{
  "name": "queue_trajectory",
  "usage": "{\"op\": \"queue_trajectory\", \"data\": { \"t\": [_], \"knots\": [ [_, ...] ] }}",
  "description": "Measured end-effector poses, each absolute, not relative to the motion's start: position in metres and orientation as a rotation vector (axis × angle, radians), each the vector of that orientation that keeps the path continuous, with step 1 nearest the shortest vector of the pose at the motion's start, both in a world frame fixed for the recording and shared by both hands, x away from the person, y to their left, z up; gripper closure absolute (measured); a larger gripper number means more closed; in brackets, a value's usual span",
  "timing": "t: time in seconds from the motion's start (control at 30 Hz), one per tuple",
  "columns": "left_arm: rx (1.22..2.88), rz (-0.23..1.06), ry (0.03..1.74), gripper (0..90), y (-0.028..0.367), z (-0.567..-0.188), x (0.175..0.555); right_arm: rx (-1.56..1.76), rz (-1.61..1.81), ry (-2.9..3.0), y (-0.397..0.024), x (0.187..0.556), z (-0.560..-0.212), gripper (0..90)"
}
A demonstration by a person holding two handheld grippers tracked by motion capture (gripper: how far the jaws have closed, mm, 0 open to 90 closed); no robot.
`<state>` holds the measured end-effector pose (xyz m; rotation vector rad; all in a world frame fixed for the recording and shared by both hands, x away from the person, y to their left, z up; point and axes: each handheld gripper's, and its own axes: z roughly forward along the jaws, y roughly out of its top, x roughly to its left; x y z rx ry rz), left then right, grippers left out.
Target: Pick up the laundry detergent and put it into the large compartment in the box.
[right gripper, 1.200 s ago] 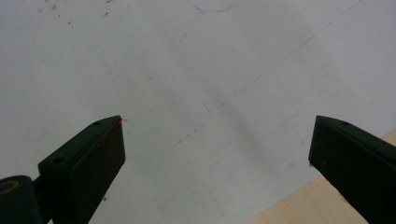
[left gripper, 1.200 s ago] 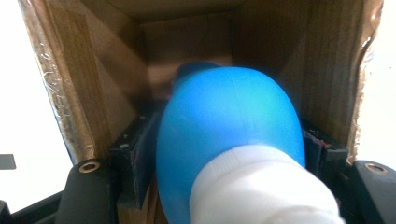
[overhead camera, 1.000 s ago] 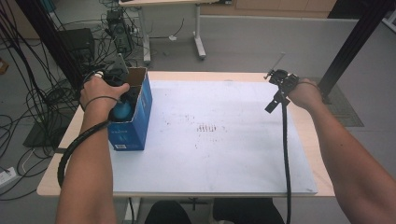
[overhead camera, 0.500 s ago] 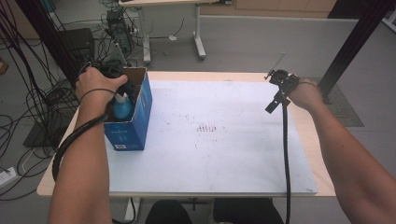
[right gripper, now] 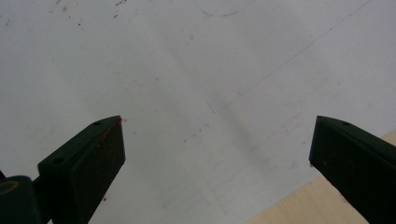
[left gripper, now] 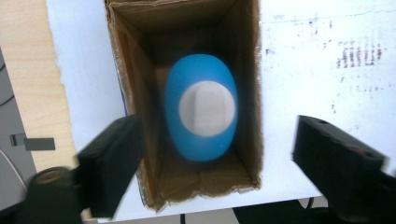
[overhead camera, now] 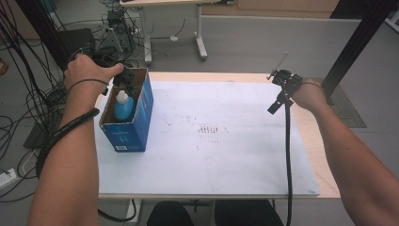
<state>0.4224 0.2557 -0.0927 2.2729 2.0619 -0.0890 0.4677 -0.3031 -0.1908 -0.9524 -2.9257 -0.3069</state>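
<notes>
My left gripper (left gripper: 215,154), jaws just opened and holding nothing, hangs straight above the upright blue bottle (left gripper: 201,108) inside the cardboard box (left gripper: 135,107), nearer than my right.

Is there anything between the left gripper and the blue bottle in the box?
Nothing visible. The left gripper hangs open above the cardboard box, and the blue bottle stands upright inside with its white cap in plain sight.

the left gripper (left gripper: 212,154) looks straight down into an open cardboard box (left gripper: 133,88), its black jaws having just been opening, now spread wide above the rim with nothing between them. a blue bottle (left gripper: 201,140) with a white cap (left gripper: 206,108) stands upright inside. the box sits on a white sheet (left gripper: 327,79).
</notes>
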Motion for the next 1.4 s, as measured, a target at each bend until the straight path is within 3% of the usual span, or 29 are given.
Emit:
{"op": "queue_trajectory", "data": {
  "t": [0.3,0.63,0.83,1.4],
  "knots": [
    [2.311,-0.106,2.015,5.3,0.245,-0.086,0.418,-0.949,-0.305,-2.923,-0.302,0.468,-0.192,3.6],
    [2.388,-0.114,1.818,5.4,0.208,-0.073,0.406,-0.945,-0.3,-2.927,-0.301,0.467,-0.192,3.7],
    [2.498,-0.195,1.672,5.2,0.167,-0.071,0.408,-0.95,-0.302,-2.924,-0.302,0.467,-0.193,3.7],
    [2.71,-0.247,1.326,5.2,0.058,-0.082,0.397,-0.953,-0.294,-2.915,-0.299,0.466,-0.198,3.6]
  ]
}}
